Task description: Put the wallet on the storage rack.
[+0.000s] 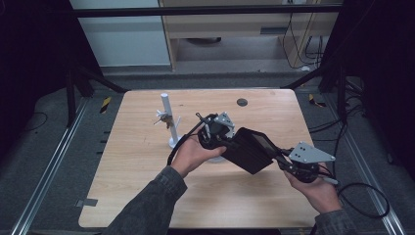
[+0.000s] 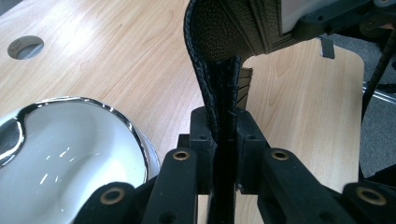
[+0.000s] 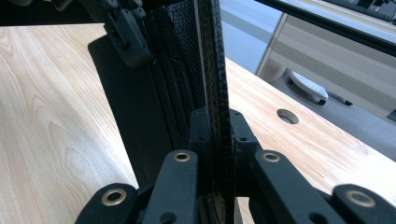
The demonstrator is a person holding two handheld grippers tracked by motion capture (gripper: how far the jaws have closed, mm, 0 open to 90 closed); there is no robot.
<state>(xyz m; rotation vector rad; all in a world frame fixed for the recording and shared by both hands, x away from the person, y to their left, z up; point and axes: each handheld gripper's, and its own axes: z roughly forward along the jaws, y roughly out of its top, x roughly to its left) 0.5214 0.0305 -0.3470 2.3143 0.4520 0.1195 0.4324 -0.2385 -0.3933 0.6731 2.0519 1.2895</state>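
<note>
We hold a black leather wallet [image 1: 252, 149] above the light wooden desk [image 1: 147, 166], between both claws. Our left claw [image 1: 219, 138] is clamped on one stitched edge, our right claw [image 1: 285, 164] is clamped on the opposite edge. A shiny chrome bowl [image 2: 70, 158] sits on the desk just beside the left claw.

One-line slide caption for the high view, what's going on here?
Above a wooden table, left gripper and right gripper each clamp an opposite edge of an opened black wallet, beside a white key stand.
</note>
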